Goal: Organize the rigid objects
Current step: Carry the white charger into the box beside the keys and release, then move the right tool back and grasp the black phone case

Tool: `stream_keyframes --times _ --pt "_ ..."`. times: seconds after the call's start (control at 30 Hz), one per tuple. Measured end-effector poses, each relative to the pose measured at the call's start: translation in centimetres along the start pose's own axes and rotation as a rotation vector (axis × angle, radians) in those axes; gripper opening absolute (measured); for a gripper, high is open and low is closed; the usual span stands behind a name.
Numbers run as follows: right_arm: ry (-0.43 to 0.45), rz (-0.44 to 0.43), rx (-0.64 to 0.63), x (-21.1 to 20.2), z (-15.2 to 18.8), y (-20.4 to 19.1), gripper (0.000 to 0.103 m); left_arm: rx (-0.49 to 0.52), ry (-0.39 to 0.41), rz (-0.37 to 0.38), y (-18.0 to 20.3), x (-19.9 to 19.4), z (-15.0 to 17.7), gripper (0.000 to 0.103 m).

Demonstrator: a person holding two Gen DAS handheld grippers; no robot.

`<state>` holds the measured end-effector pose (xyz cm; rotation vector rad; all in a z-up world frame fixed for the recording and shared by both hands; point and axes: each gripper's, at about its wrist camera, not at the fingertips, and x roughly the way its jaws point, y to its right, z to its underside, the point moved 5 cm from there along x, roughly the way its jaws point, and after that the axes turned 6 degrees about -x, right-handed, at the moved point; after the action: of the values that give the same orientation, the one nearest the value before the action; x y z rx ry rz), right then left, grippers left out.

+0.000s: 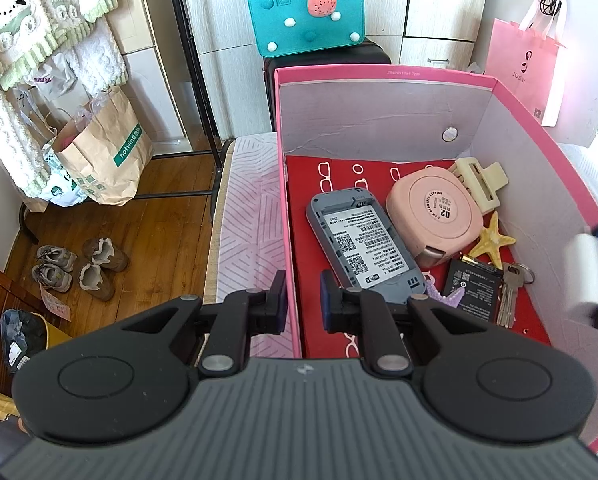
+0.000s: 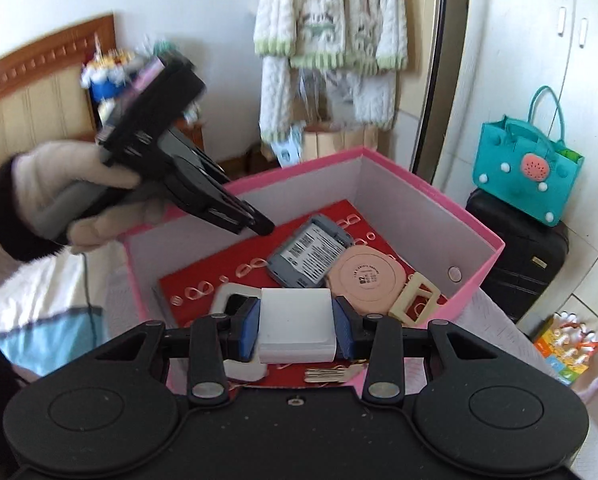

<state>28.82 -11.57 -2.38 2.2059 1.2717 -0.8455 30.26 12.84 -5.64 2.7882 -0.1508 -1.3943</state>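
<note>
Starfish (image 1: 492,241), keys (image 1: 511,297) crowd box wall (image 1: 539,184).

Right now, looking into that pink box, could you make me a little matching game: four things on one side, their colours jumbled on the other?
Things:
1. starfish
2. round case
3. hair claw clip
4. block held in the right gripper, between its fingers

Colours:
A. cream
B. white
C. yellow
D. pink

Pairs: 1-C, 2-D, 3-A, 4-B

All lie in or over the pink box.
</note>
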Motion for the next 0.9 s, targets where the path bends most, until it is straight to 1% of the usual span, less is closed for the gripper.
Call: stream_keyframes --times 0.07,0.17,0.23,0.37,0.43,0.47,0.53,0.6,0.77,0.9 --pt "-0.064 -0.051 -0.016 1.3 -0.3 0.2 0.045 0.005 0.000 -0.003 -0.1 -0.1 0.0 0.014" --pt "-0.127 -0.105 -0.074 2.5 -0.3 -0.8 0.045 0.001 0.000 -0.001 0.1 -0.1 0.0 0.014" --pt "-0.157 -0.091 -0.098 3.1 0.0 -1.3 0.045 -0.002 0.001 0.003 0.0 -0.2 0.0 0.014" --pt "-0.198 -0.031 -0.097 4.0 0.5 -1.5 0.045 -0.003 0.001 0.007 0.0 -0.2 0.0 0.014" --pt "-0.185 -0.014 -0.073 3.8 0.6 -1.2 0.045 -0.007 0.003 0.008 -0.1 -0.2 0.0 0.014" --pt "-0.174 -0.022 -0.059 3.6 0.5 -1.1 0.045 -0.006 0.004 0.007 -0.1 -0.2 0.0 0.014" --pt "-0.134 -0.041 -0.027 2.5 0.2 -0.6 0.045 -0.003 0.003 0.006 -0.1 -0.2 -0.1 0.014" --pt "-0.095 -0.031 0.018 1.3 0.0 0.1 0.045 -0.005 0.003 0.007 0.0 -0.2 -0.1 0.014" --pt "-0.007 0.045 0.168 -2.3 0.7 3.0 0.046 -0.004 0.003 0.007 0.0 -0.2 -0.1 0.014" --pt "0.049 0.106 0.325 -5.2 2.9 6.6 0.047 -0.011 0.004 0.011 0.0 -0.1 -0.2 0.014"
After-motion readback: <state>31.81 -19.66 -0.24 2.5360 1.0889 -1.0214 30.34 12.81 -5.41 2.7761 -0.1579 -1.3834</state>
